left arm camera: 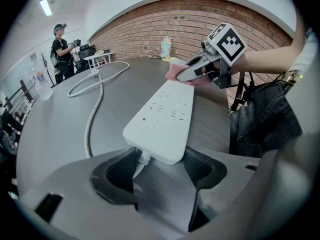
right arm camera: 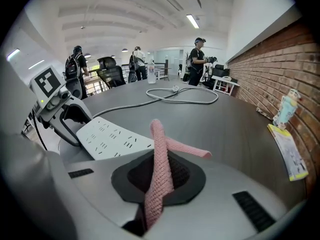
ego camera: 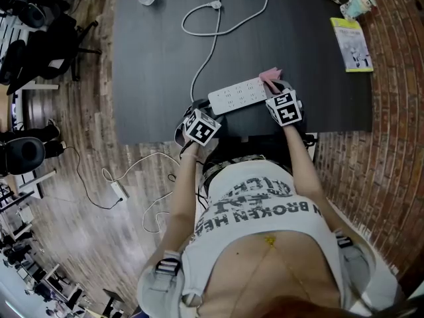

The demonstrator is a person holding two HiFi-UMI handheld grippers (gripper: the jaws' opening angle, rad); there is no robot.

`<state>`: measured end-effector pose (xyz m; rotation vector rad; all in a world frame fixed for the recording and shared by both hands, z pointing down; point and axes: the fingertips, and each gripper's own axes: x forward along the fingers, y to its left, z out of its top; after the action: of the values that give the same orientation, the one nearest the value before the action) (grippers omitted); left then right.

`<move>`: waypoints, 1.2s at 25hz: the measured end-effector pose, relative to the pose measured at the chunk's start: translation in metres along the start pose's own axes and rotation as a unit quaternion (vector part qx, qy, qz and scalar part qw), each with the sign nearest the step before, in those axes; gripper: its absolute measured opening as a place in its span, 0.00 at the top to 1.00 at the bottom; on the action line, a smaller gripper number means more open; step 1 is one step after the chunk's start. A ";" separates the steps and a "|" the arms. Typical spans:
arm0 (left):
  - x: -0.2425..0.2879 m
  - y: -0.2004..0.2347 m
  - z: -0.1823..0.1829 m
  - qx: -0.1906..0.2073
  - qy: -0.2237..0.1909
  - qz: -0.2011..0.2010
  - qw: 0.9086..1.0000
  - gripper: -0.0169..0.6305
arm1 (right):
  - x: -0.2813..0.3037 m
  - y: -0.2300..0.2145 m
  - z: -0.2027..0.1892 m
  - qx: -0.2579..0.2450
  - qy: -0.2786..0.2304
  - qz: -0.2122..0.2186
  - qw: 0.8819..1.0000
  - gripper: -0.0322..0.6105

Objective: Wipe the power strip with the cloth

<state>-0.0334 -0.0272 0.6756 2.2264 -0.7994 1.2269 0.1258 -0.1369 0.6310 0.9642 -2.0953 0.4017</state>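
A dark desk [ego camera: 152,58] stands against a curved red brick wall [left arm camera: 200,19] on a wood-plank floor [ego camera: 86,197]; strip lights [right arm camera: 192,20] glow overhead, black office chairs [ego camera: 46,25] nearby.

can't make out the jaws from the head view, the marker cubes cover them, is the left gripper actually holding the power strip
Observer: Yes. In the left gripper view the left gripper has its jaws closed against both sides of the power strip, at its cord end.
Operator: ok and the right one, what's in it
Observer: The right gripper is shut on a pink cloth; a fold of it stands up between the jaws.
Operator: is that touching the strip
Observer: In the left gripper view the cloth meets the strip's far end, under the right gripper's tip. I can't tell how hard it presses.
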 end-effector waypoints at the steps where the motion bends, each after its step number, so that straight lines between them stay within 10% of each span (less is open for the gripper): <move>1: 0.000 0.000 0.000 0.000 0.000 0.000 1.000 0.54 | -0.001 0.000 0.000 0.001 0.001 -0.001 1.000 0.92; 16: 0.003 0.000 0.001 0.000 -0.004 0.002 1.000 0.54 | -0.004 0.004 0.002 0.001 -0.003 -0.002 1.000 0.92; 25: 0.003 0.000 0.002 0.000 -0.009 0.006 1.000 0.54 | -0.011 0.130 0.042 -0.049 -0.049 0.226 0.972 0.92; 30: 0.002 -0.002 0.002 -0.002 -0.008 0.006 1.000 0.54 | -0.004 0.178 0.037 -0.080 -0.024 0.286 0.955 0.92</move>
<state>-0.0300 -0.0279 0.6761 2.2343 -0.8218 1.2129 -0.0249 -0.0377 0.6100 0.2589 -2.3903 0.4877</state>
